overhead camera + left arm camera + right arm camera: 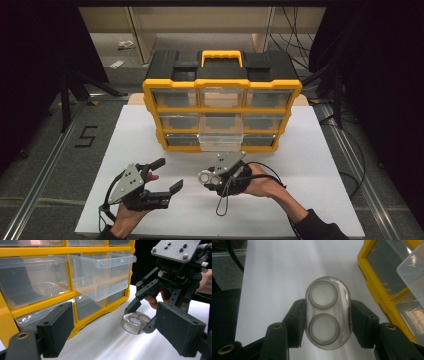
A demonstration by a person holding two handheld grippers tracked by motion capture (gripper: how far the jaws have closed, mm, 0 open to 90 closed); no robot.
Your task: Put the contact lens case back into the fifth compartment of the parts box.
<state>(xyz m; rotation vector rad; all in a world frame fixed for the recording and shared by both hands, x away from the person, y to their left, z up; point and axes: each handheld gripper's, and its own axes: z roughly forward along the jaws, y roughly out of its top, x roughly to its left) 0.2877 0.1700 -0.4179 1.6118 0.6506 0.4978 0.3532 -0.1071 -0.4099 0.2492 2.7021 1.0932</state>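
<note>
Left gripper (167,175) just hanging low over the white table (310,165), jaws spread wide, nothing between them, aimed toward the yellow organizer (150,97). Fine to leave parked there, well clear of the lane between the other jaws and the cabinet.

Moving right: right gripper (327,317) pinching a clear oval case (328,312) across its narrow sides, one pad on each long flank, two grey rings visible inside. Case poking out well past the jaw tips, lifted off the table, just in front of the cabinet's lower row in the high view.

Further right and ahead of those jaws: clear middle drawer (105,275) pulled out, open top facing up, looking like the obvious drop spot.

Tips for doing this bit well, judging from the grip:
- Smooth plastic on rounded sides, so probably slippery; no easing off the squeeze mid-carry.
- Lift above the drawer's front lip before going in, not through it.
- Case centred over the drawer and lowered close to the bottom before opening up, otherwise likely a bounce or a tip-over.
</note>
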